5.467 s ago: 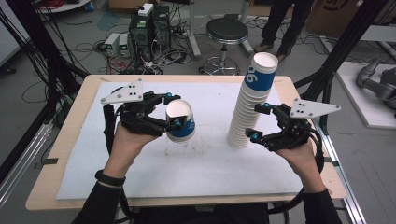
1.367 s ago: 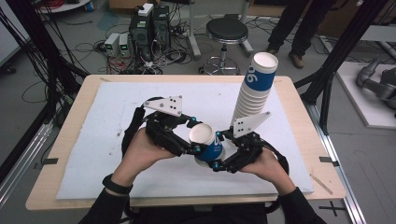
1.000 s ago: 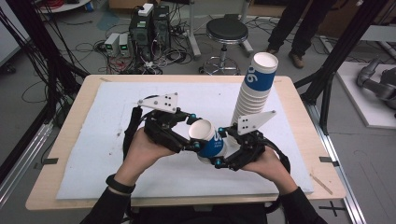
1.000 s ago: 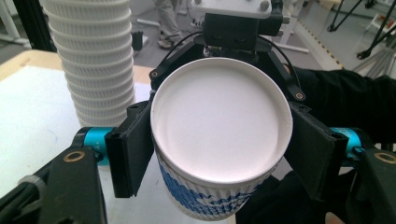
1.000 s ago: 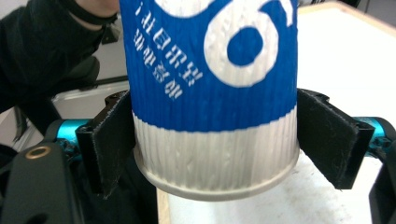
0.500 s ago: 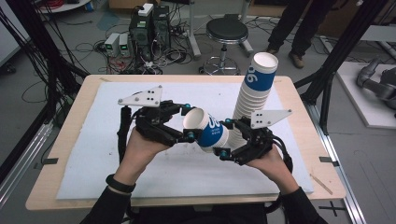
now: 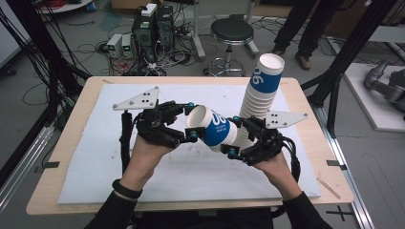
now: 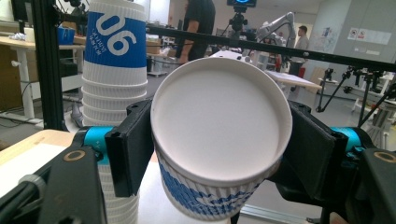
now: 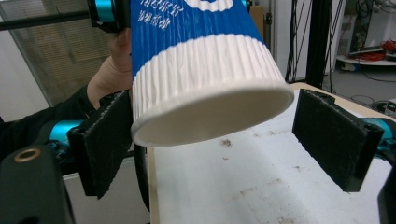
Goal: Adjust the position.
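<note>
A white paper cup (image 7: 215, 129) with a blue band lies tilted in the air over the white mat, rim toward the left. My left gripper (image 7: 192, 120) is shut on it near the rim; in the left gripper view both pads (image 8: 133, 149) press the cup (image 8: 219, 126) from either side. My right gripper (image 7: 234, 136) has just been opening. Its jaws stand wide around the cup's base (image 9: 205, 70), the right pad (image 9: 336, 140) well clear of it. A tall leaning stack of the same cups (image 7: 260, 95) stands right behind the right gripper.
The white mat (image 7: 191, 176) covers the wooden table (image 7: 71, 152). Beyond the far edge are a black stool (image 7: 232, 33), computer boxes with cables (image 7: 153, 24) and a person's legs (image 7: 305, 28). Black frame posts (image 7: 344, 62) rise at both sides.
The right gripper's jaws have spread off the cup's base. The cup has tipped further onto its side, with both hands shifted slightly toward the far edge of the table.
</note>
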`<act>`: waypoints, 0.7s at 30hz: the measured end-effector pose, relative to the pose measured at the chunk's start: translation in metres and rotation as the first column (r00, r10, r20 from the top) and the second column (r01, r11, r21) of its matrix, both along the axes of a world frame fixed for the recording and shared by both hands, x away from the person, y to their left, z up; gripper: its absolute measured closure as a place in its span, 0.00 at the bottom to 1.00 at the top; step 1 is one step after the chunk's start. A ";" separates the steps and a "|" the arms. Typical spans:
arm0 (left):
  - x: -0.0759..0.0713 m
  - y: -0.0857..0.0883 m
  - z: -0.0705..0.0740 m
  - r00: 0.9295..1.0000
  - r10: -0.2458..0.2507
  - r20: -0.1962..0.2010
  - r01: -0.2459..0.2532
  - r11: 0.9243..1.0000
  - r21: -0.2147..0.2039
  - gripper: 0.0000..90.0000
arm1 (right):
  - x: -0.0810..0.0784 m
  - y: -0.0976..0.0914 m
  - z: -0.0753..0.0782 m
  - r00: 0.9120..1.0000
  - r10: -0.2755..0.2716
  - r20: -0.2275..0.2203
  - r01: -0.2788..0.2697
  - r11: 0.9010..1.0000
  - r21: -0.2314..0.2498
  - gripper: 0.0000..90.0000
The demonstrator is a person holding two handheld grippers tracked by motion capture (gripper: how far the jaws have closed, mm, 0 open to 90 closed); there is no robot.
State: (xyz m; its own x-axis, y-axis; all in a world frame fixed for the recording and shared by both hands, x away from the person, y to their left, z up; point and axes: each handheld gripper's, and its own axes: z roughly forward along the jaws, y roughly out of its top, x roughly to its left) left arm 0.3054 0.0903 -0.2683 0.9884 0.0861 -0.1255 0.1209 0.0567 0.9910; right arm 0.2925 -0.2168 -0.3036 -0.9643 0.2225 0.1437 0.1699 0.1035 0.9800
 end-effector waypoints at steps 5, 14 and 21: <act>0.000 -0.002 -0.001 1.000 -0.007 -0.009 0.007 1.000 -0.008 0.32 | -0.001 0.003 0.000 1.000 0.007 0.007 -0.007 1.000 -0.009 0.15; -0.001 -0.003 -0.002 1.000 0.005 -0.004 -0.005 0.999 -0.032 0.33 | -0.001 0.005 -0.002 1.000 0.011 -0.003 -0.011 1.000 -0.013 0.15; -0.001 -0.006 -0.004 1.000 0.008 0.000 -0.008 0.999 -0.033 0.33 | -0.001 0.007 -0.002 1.000 0.016 0.002 -0.016 1.000 -0.025 0.18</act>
State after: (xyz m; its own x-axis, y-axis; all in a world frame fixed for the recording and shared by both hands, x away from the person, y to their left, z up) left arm 0.3043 0.0842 -0.2727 0.9877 0.0895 -0.1283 0.1202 0.0906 0.9886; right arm 0.2911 -0.2097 -0.3059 -0.9681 0.2105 0.1359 0.1658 0.1312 0.9774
